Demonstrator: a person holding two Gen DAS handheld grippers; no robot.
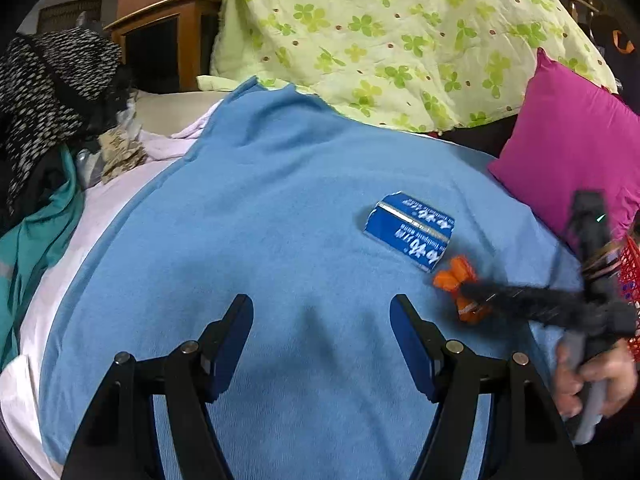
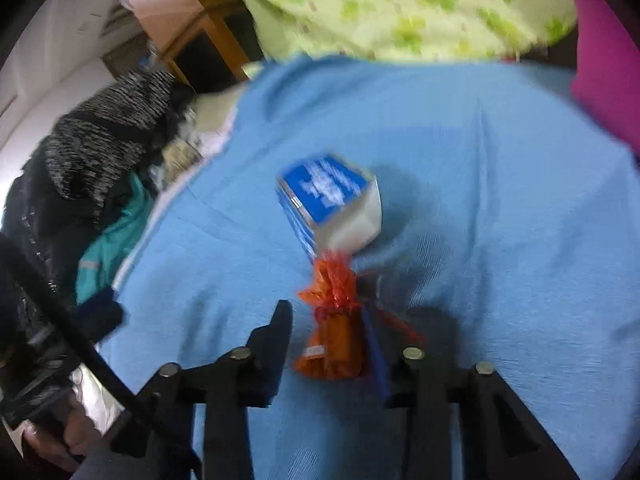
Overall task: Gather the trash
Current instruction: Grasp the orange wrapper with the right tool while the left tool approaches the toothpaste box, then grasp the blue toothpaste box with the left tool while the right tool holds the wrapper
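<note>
An orange wrapper (image 2: pixel 334 332) lies on the blue blanket (image 2: pixel 500 184), between the fingers of my right gripper (image 2: pixel 328 340). The jaws stand partly open around it, with a gap on the left side. It also shows in the left wrist view (image 1: pixel 456 276), at the tip of the right gripper (image 1: pixel 472 296). A flattened blue carton (image 1: pixel 412 230) lies just beyond it, and shows in the right wrist view (image 2: pixel 330 200) too. My left gripper (image 1: pixel 322 328) is open and empty above the blue blanket (image 1: pixel 260 220), left of both items.
A pink cushion (image 1: pixel 572 152) sits at the right. A green floral quilt (image 1: pixel 400 32) is piled at the back. Dark clothes (image 1: pixel 48 92) and a teal garment (image 1: pixel 36 240) lie at the left. A red mesh object (image 1: pixel 632 264) is at the far right edge.
</note>
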